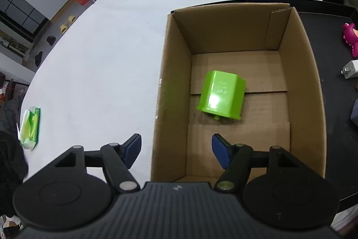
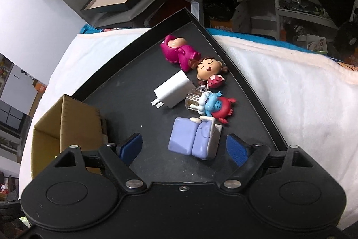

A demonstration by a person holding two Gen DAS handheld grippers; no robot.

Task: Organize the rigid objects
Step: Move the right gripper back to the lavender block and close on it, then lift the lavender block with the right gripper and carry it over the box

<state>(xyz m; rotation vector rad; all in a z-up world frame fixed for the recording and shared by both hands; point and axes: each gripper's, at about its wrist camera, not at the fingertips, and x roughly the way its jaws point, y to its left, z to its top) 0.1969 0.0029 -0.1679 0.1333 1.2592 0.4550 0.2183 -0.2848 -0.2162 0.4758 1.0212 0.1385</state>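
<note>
Left wrist view: cardboard box (image 1: 299, 73) standing open on white table (image 1: 100, 59); green plastic block (image 1: 220, 96) lying alone on box floor; left gripper (image 1: 176, 150) above near wall, jaws wide apart, holding nothing.

Right wrist view: black tray (image 2: 125, 91) carrying lavender block (image 2: 192, 141), white charger (image 2: 173, 89), figurines; right gripper (image 2: 184, 148) spread wide, gripping nothing, lavender block between open fingers, contact not clear.

Bright, sharp — fisheye-bowed edges

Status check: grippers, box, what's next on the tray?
Left gripper open over the box; green block inside. Right gripper open above the tray, lilac toy nearest. Nothing blocking.
</note>
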